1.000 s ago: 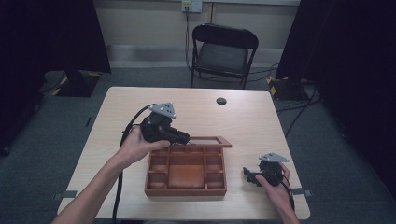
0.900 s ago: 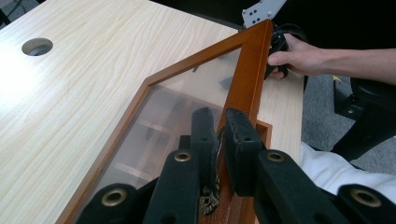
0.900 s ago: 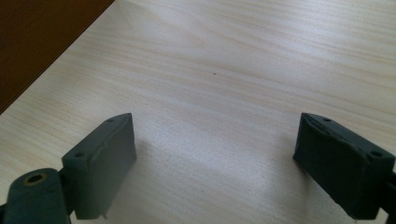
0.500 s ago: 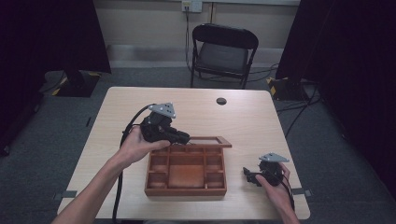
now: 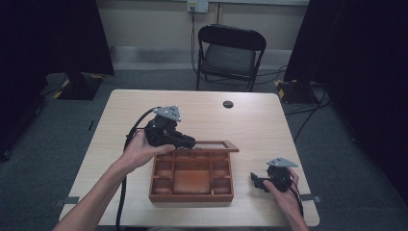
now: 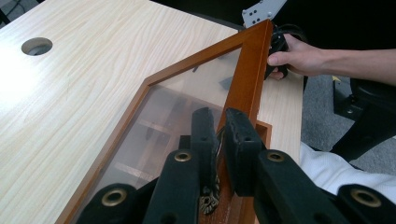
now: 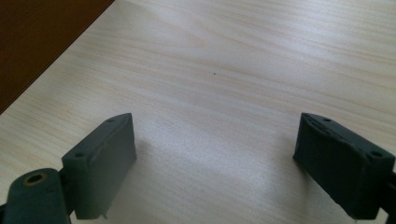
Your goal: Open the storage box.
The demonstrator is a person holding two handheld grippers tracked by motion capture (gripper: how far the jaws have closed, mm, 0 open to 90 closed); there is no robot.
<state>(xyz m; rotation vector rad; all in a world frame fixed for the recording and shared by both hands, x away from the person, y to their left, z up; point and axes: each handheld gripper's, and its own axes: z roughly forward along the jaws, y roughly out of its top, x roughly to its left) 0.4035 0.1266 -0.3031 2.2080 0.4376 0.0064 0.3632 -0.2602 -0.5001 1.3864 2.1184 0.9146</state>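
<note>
- Reddish-brown wood frames the glass lid [image 6: 187, 93] of the compartment box [image 5: 191, 195], which sits at the near middle of the worktop [image 5: 110, 130]; the lid is raised on its far edge.
- The lid's front edge is pinched by the left tool [image 6: 219, 140], near a small brass clasp.
- The right tool [image 7: 215, 158] rests spread over bare worktop.
- A slip could be caused by so narrow a pinch, dropping the lid; the unbraced box could be dragged.
- Counted: one box, one lid, two tools, one chair [image 5: 230, 53].

The left gripper [image 6: 218, 135] had its jaws clamped on the front edge of a glass-paned wooden lid [image 6: 247, 79], raised above the compartments over the pale table [image 6: 79, 84].
</note>
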